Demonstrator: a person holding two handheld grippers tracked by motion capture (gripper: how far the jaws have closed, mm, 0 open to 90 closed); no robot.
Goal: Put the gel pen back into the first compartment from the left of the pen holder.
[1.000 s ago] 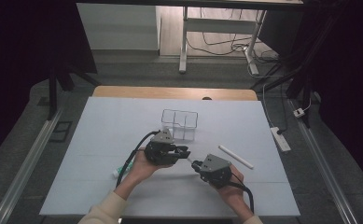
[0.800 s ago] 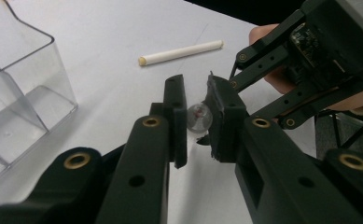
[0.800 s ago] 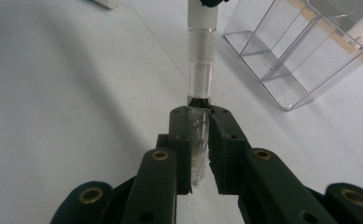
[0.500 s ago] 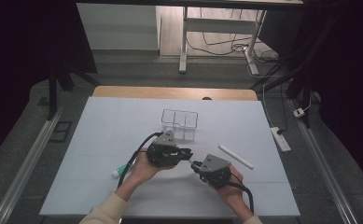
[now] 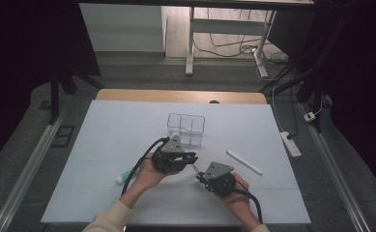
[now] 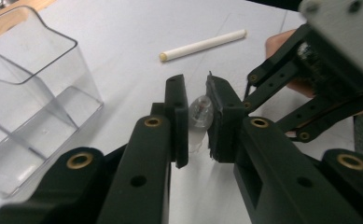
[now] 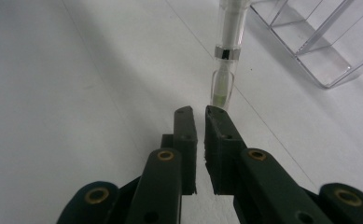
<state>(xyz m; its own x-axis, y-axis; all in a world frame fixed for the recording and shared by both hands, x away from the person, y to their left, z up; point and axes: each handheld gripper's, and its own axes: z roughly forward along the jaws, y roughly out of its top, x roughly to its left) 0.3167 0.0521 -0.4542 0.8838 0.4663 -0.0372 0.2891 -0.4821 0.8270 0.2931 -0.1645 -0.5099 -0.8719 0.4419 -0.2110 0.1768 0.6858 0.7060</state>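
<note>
High view: in the lower middle of the frame the left gripper [image 5: 191, 157] and right gripper [image 5: 200, 177] meet over a thin clear pen [image 5: 194, 167], small and hard to make out here.

Left gripper view: the jaws, having just closed a little further, pinch the pen's [image 6: 200, 112] rounded clear end at centre frame. It looks light, stiff and slippery, so grip the barrel squarely.

Right gripper view: the jaws are pressed nearly together, empty, with the pen [image 7: 226, 56] just beyond their tips, running toward the top edge beside a clear plastic box [image 7: 328, 42].
</note>
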